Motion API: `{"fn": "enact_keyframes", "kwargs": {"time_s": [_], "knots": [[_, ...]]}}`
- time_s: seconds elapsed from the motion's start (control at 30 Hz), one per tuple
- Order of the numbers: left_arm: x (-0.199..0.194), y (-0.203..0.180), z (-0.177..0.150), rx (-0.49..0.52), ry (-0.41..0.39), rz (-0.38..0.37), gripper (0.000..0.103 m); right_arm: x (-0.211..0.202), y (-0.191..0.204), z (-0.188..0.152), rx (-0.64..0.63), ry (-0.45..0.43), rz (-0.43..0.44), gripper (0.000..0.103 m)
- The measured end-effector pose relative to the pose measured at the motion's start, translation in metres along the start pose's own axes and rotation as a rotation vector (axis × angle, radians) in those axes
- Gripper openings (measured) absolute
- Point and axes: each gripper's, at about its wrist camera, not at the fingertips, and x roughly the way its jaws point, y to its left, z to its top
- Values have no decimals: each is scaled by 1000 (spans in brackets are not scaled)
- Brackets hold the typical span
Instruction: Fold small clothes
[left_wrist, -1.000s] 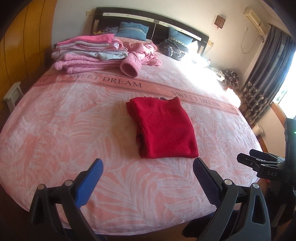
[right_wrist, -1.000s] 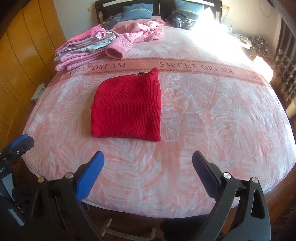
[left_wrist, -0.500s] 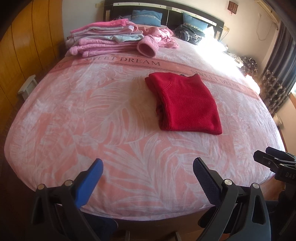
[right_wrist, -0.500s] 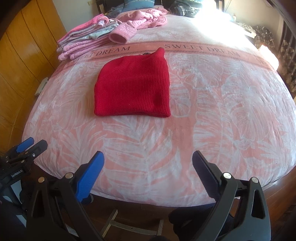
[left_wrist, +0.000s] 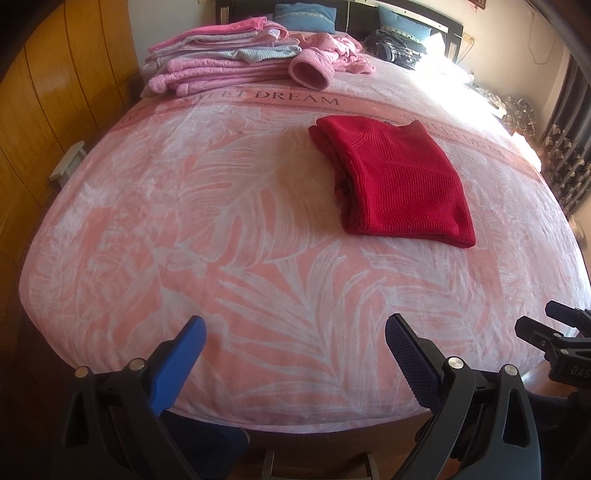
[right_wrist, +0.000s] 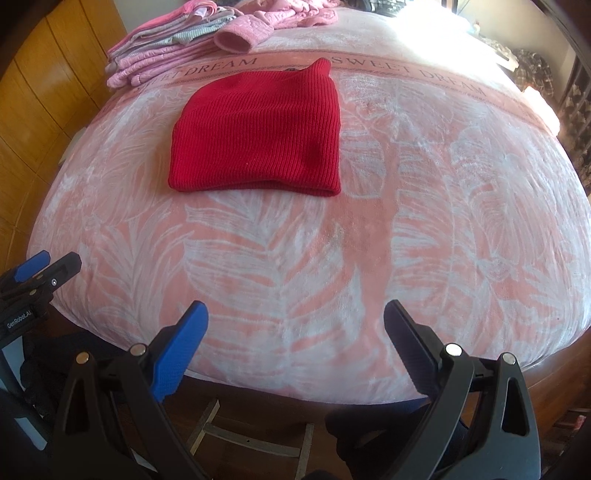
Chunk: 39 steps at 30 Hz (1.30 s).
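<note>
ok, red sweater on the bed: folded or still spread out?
Folded. The red sweater lies as a compact rectangle on the bed, with stacked layers showing along its left edge in the left wrist view. No sleeves stick out.

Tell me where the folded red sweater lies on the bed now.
The red sweater lies flat on the pink bedspread, left of centre in the right wrist view, just below the SWEET DREAM band and nearer than the pink clothes stack.

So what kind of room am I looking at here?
Almost certainly a home bedroom. A large bed with a pink leaf-print "Sweet Dream" blanket fills the view, blue pillows lean against a dark headboard, and a folded red sweater lies near a stack of pink clothes.
</note>
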Motion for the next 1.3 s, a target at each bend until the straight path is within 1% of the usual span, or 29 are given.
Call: {"fn": "enact_keyframes", "kwargs": {"time_s": [0.23, 0.7, 1.03, 1.2, 1.3], "knots": [[6, -2, -4, 15, 19, 17, 98, 5, 2, -1, 1, 9, 6, 95], [10, -6, -3, 28, 26, 28, 98, 12, -7, 2, 38, 31, 1, 95], [11, -6, -3, 28, 26, 36, 98, 9, -10, 3, 47, 4, -12, 95], [12, -5, -4, 34, 21, 40, 98, 5, -13, 4, 54, -25, -23, 95], [11, -6, -3, 34, 22, 40, 98, 6, -13, 5, 55, -22, -24, 95]]}}
